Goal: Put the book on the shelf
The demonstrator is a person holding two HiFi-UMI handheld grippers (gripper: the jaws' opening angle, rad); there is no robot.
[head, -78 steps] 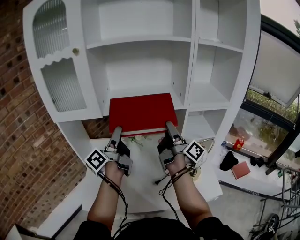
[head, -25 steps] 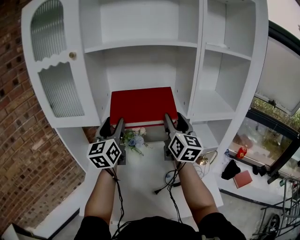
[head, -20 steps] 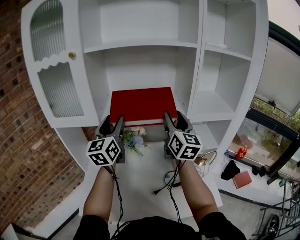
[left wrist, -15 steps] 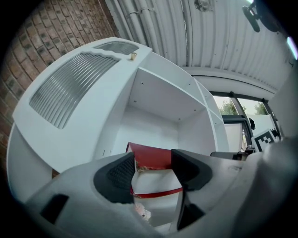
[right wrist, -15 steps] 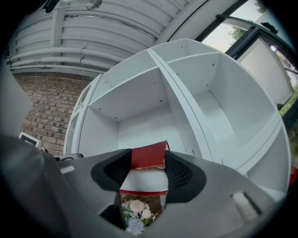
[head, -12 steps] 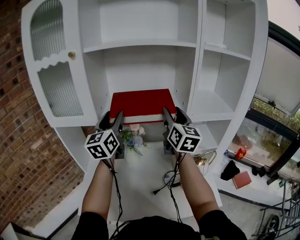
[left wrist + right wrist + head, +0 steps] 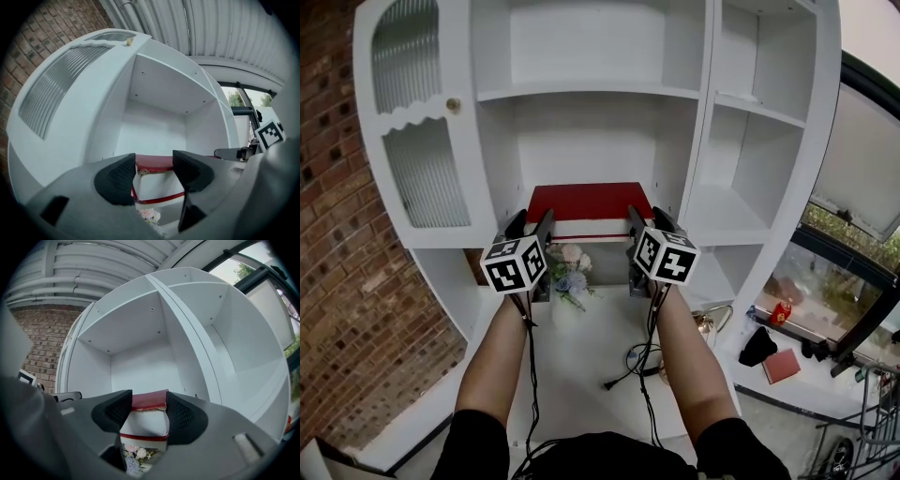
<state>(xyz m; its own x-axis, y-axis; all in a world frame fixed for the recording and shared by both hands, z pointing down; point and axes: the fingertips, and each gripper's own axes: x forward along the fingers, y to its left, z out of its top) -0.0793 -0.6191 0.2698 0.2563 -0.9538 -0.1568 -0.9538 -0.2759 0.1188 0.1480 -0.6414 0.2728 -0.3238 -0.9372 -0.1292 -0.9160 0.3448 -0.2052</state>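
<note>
Red book [image 7: 591,199] pictured level at white cabinet's [image 7: 705,112] mid shelf; L gripper [image 7: 531,217] & R gripper [image 7: 648,214] fingers spread open, each set astride a front corner.

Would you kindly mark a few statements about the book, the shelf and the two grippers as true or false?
1. The book is red. True.
2. The book stands upright on its spine. False: it lies flat in the middle compartment of the shelf.
3. Flowers sit lower than the book. True.
4. The door at the shelf's left hangs open. False: it is closed.
5. Both grippers have their jaws pressed together. False: the left gripper and the right gripper have their jaws apart, each at a near corner of the book.
</note>
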